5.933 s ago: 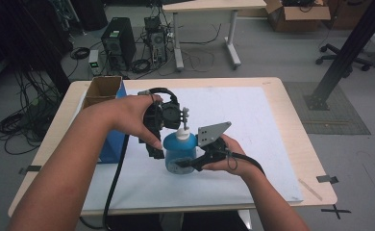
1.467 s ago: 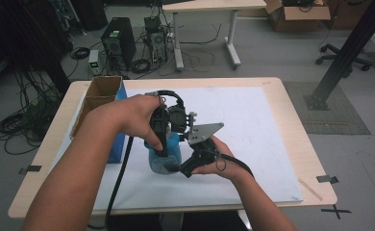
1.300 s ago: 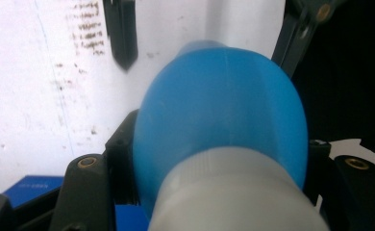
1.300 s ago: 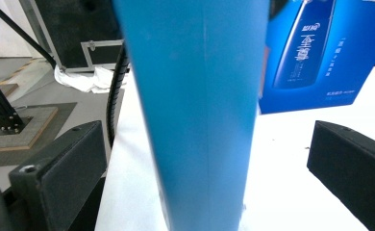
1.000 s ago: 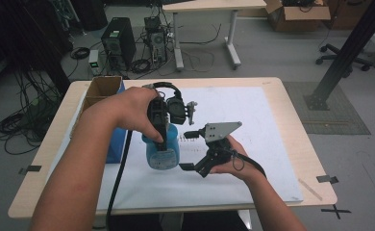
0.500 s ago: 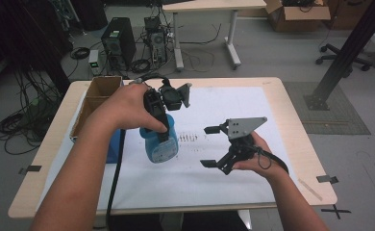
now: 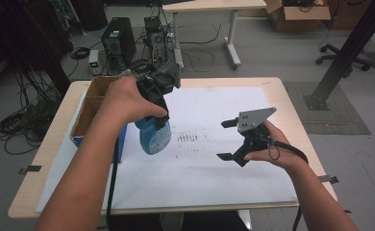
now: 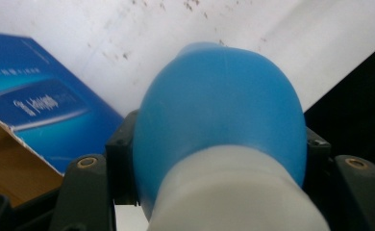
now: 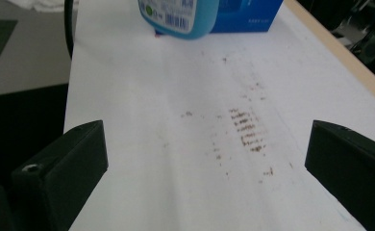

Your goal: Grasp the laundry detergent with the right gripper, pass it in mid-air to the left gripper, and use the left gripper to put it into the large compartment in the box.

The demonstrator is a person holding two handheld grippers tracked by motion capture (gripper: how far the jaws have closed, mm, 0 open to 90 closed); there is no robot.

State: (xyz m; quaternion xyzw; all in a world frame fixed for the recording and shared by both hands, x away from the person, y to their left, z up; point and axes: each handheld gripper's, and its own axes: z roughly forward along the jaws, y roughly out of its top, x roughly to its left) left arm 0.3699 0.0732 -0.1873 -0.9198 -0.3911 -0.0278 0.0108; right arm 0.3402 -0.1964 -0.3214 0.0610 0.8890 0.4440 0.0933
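At the left of the table, an open cardboard box (image 7: 92, 103) with blue sides sits by the edge. Just right of it, the left gripper (image 7: 153, 103) holds a blue spray bottle (image 7: 154, 137) clamped by its neck, and it has now lifted the bottle off the white paper (image 7: 214, 163) toward the box; the bottle hangs tilted in the air. Its nozzle is hidden behind the hand, so where it points is unclear. Brown marks (image 7: 188, 138) stain the middle of the paper. Farther right, the right gripper (image 7: 228, 139) has let go of the bottle and pulled away, jaws spread wide and empty. The bottle probably goes into the box next.
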